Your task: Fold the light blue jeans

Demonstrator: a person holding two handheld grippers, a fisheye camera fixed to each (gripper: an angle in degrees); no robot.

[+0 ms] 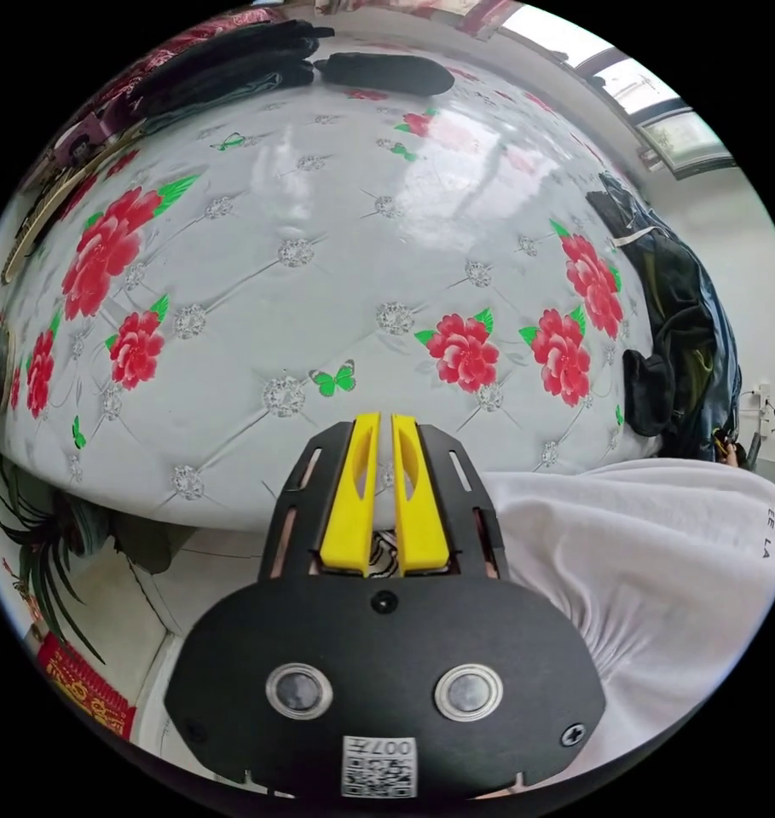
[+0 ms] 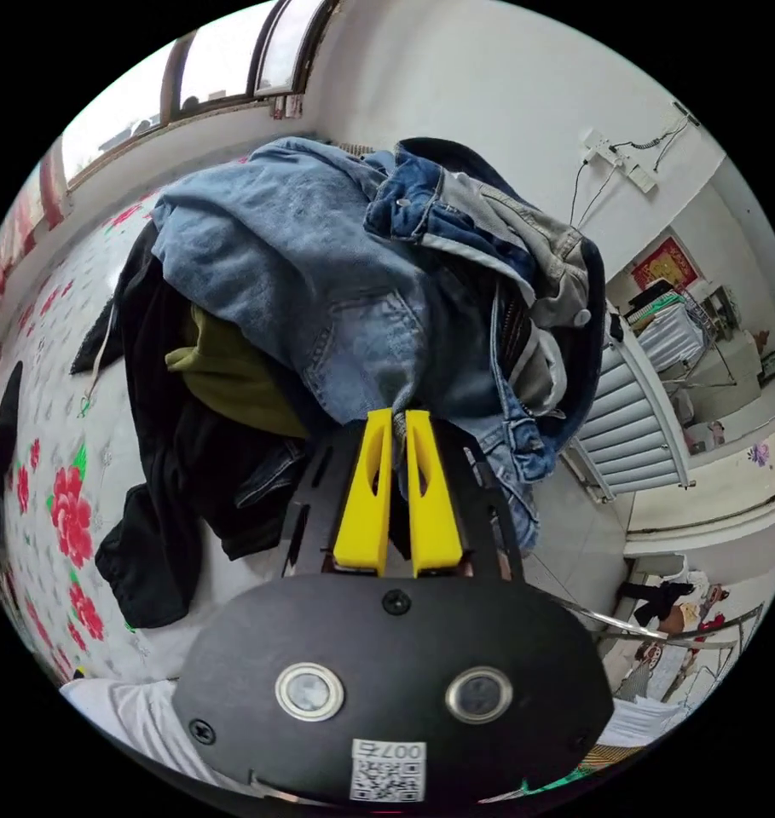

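The light blue jeans (image 2: 302, 256) lie crumpled on top of a heap of clothes at the bed's edge in the right gripper view. My right gripper (image 2: 398, 415) has its yellow jaws closed on a fold of this denim at the heap's near side. A darker blue pair of jeans (image 2: 455, 204) is tangled beside it. In the left gripper view, my left gripper (image 1: 385, 419) hovers over the white quilted bed (image 1: 319, 256), its jaws shut with nothing between them. The clothes heap (image 1: 685, 341) sits at the bed's right edge there.
Under the jeans are an olive garment (image 2: 225, 375) and black clothes (image 2: 157, 477). Dark folded clothes (image 1: 225, 60) and a black item (image 1: 383, 72) lie at the bed's far side. A person's white shirt (image 1: 660, 562) is close by. A white radiator (image 2: 639, 417) stands behind the heap.
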